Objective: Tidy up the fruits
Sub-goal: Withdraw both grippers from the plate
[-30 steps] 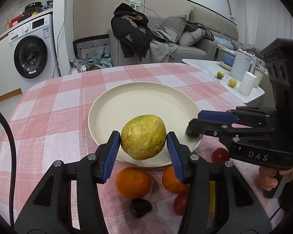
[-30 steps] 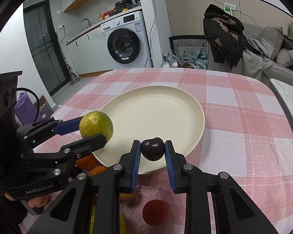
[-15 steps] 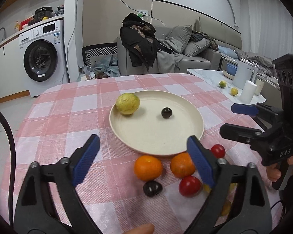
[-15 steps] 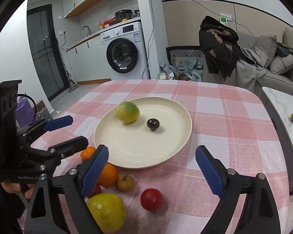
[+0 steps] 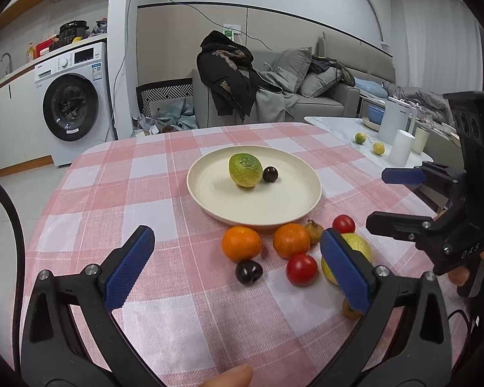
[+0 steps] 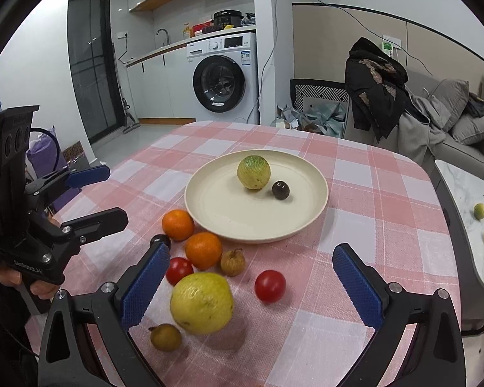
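Right gripper (image 6: 251, 251): jaws just opened, now at full width, pads on nothing. Left gripper (image 5: 235, 233): the same, wide and empty.

Nearest to right gripper: large pale-yellow oval fruit (image 6: 201, 303) on pink-and-white checked tablecloth (image 6: 371, 193), low and left of centre, just beside the left pad. Small brownish-yellow fruit (image 6: 165, 337) nearer still, under that pad. Glossy red tomato (image 6: 269, 285) almost dead ahead between the pads.

Nearest to left gripper: dark purple plum-like fruit (image 5: 248, 271), ahead and slightly right of centre. Just beyond, two round oranges (image 5: 242, 243) (image 5: 291, 240) side by side, close against the plate's near rim.

Farther: round cream plate (image 6: 190, 193) mid-table, holding green-yellow round fruit (image 6: 253, 172) and small dark round fruit (image 6: 280, 190), close together but apart.

Judgement: yellow fruit falls to the right hand, plum or orange to the left. Fruits near-round, so no axis to align; yellow one needs a shift left to centre.
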Demonstrator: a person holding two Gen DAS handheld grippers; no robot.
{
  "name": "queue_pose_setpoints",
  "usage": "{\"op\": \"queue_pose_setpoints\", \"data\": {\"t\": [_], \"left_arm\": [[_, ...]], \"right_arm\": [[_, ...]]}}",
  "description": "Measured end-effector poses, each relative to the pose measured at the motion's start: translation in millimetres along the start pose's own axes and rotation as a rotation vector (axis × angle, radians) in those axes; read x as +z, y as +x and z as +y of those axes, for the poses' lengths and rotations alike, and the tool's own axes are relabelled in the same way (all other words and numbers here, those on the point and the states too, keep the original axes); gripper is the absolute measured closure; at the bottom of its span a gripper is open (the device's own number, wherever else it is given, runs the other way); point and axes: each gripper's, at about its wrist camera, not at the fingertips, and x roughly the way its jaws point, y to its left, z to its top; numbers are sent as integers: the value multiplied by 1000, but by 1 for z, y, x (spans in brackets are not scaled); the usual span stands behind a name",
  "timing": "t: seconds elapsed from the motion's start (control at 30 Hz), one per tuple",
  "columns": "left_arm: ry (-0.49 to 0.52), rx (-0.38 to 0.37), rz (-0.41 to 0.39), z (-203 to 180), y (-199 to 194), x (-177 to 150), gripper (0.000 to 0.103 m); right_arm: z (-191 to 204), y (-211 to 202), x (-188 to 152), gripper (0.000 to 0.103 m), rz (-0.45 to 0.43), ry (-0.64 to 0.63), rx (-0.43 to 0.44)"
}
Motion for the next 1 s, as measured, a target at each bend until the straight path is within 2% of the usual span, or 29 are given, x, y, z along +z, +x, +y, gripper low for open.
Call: {"op": "queue_pose_setpoints", "data": {"t": [0.33, 0.67, 1.0], "left_arm": [[17, 3, 6, -7, -10, -18, 1], [9, 26, -1, -6, -7, -20, 1], [0, 7, 4, -2, -7, -21, 1]], "right_arm": [[4, -4, -15, 0, 37, 29, -14], [8, 1, -25, 0, 86, 43, -6], [11, 10, -29, 0, 124, 46, 19]]}}
